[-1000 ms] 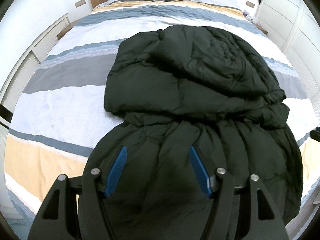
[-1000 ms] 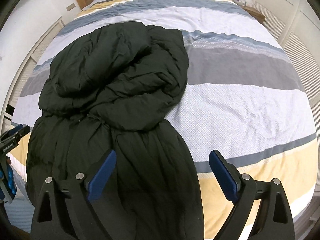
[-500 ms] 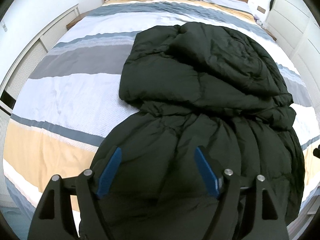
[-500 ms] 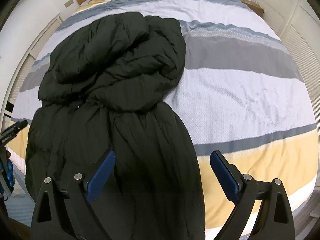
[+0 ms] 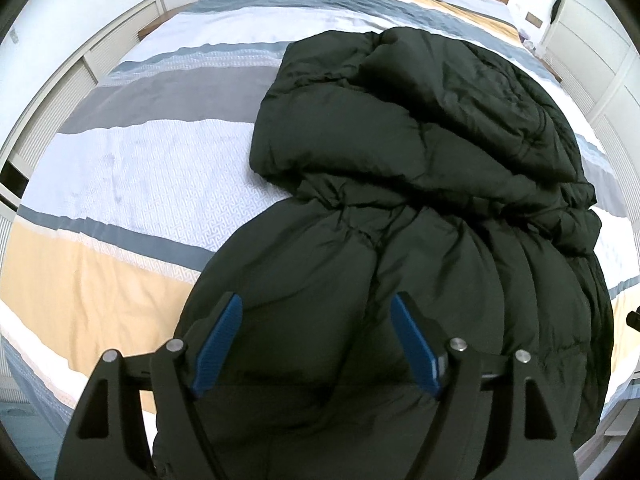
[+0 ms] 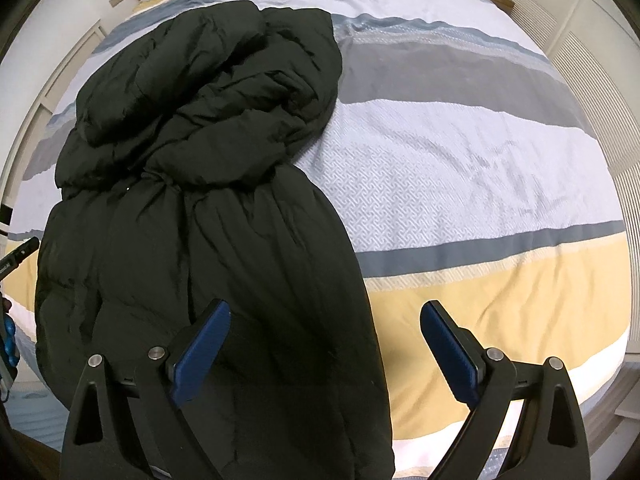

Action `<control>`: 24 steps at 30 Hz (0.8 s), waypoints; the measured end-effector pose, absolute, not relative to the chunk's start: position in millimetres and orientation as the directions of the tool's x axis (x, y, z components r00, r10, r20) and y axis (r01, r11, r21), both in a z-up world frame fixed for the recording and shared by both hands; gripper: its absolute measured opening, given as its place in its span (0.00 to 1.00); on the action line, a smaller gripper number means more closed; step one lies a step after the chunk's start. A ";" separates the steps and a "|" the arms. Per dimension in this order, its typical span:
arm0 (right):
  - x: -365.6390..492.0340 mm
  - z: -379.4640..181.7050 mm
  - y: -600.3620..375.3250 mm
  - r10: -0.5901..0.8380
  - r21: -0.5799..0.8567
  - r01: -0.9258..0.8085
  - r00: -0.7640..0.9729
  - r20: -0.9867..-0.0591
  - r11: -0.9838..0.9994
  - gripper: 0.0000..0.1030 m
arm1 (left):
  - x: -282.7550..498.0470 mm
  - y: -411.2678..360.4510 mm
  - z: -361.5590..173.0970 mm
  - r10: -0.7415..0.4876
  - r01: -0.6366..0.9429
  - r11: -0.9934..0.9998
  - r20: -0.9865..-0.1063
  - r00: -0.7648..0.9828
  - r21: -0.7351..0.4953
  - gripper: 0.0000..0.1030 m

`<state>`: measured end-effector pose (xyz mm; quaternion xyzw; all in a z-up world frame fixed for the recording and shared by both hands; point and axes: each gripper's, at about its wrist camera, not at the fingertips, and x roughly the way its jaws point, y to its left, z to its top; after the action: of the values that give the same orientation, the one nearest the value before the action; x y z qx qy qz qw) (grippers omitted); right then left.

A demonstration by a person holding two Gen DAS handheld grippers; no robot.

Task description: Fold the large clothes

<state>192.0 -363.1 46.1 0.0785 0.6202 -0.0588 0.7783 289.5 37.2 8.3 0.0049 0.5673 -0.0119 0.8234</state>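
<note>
Both grippers, left gripper [image 5: 316,342] & right gripper [image 6: 324,346], spread, empty; black coat [image 5: 420,184] lies lengthwise, hood twd headboard.

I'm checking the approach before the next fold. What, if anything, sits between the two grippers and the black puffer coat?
Nothing visible: left gripper and right gripper hang open directly over the black puffer coat on the striped duvet.

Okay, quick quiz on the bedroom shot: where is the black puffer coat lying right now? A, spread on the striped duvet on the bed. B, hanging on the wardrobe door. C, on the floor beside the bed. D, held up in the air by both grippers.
A: the black puffer coat lies bunched on the striped duvet, with both grippers open above it.
</note>
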 end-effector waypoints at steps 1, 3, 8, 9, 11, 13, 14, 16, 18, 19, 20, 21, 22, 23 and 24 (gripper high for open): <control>191.2 45.7 -363.6 0.005 0.049 0.191 0.222 -0.975 0.980 0.92 | 289.2 37.5 7.9 -0.012 0.025 1.000 -0.934 0.356 -0.003 0.74; 190.2 46.0 -364.3 0.002 0.046 0.194 0.220 -0.976 0.980 0.92 | 288.9 38.6 7.3 -0.007 0.026 1.000 -0.935 0.356 0.003 0.74; 186.2 46.7 -368.2 -0.006 0.039 0.205 0.213 -0.977 0.978 0.92 | 285.7 44.3 4.6 0.007 0.022 1.000 -0.935 0.355 0.016 0.74; 185.7 46.7 -369.1 -0.008 0.036 0.206 0.211 -0.978 0.978 0.92 | 284.8 46.0 3.9 0.008 0.019 1.000 -0.935 0.354 0.016 0.74; 183.1 46.1 -371.6 -0.011 0.033 0.213 0.205 -0.979 0.977 0.92 | 282.9 49.9 2.4 0.010 0.018 1.000 -0.937 0.349 0.017 0.74; 180.3 45.8 -373.6 -0.013 0.032 0.217 0.200 -0.980 0.976 0.92 | 279.6 54.8 0.7 0.010 0.014 1.000 -0.939 0.344 0.015 0.74; 178.8 45.5 -374.8 -0.013 0.031 0.219 0.197 -0.980 0.975 0.92 | 277.9 57.9 0.2 0.009 0.010 1.000 -0.939 0.344 0.013 0.74; 175.4 44.9 -377.1 -0.013 0.030 0.222 0.193 -0.981 0.975 0.92 | 273.2 66.3 -1.5 0.008 -0.001 1.000 -0.940 0.341 0.009 0.74; 172.3 44.1 -379.3 -0.014 0.030 0.227 0.189 -0.982 0.973 0.92 | 268.8 75.0 -3.3 0.010 -0.014 1.000 -0.941 0.337 0.006 0.74; 170.5 43.7 -380.9 -0.015 0.030 0.231 0.188 -0.982 0.972 0.92 | 266.1 80.3 -4.5 0.011 -0.023 1.000 -0.943 0.333 0.003 0.74; 168.2 43.5 -382.5 -0.015 0.030 0.236 0.187 -0.982 0.971 0.92 | 262.8 86.9 -5.7 0.012 -0.033 0.999 -0.944 0.329 0.001 0.74; 166.3 43.5 -383.9 -0.014 0.032 0.239 0.187 -0.982 0.970 0.92 | 260.0 93.4 -6.8 0.016 -0.044 0.999 -0.945 0.326 0.002 0.74; 163.9 43.4 -385.7 -0.013 0.033 0.243 0.187 -0.982 0.969 0.92 | 257.1 100.7 -7.7 0.022 -0.057 0.998 -0.946 0.324 0.004 0.74; 161.8 43.3 -387.5 -0.012 0.035 0.246 0.186 -0.982 0.969 0.92 | 255.2 107.5 -8.6 0.026 -0.068 0.998 -0.946 0.322 0.005 0.74; 159.7 42.7 -388.4 -0.009 0.038 0.251 0.185 -0.983 0.967 0.92 | 252.5 114.8 -9.5 0.032 -0.081 0.997 -0.947 0.320 0.006 0.74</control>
<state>159.7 -388.4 42.7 0.0954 0.6327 -0.0852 0.7638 252.5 114.8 -9.5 -0.0212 0.5821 0.0348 0.8121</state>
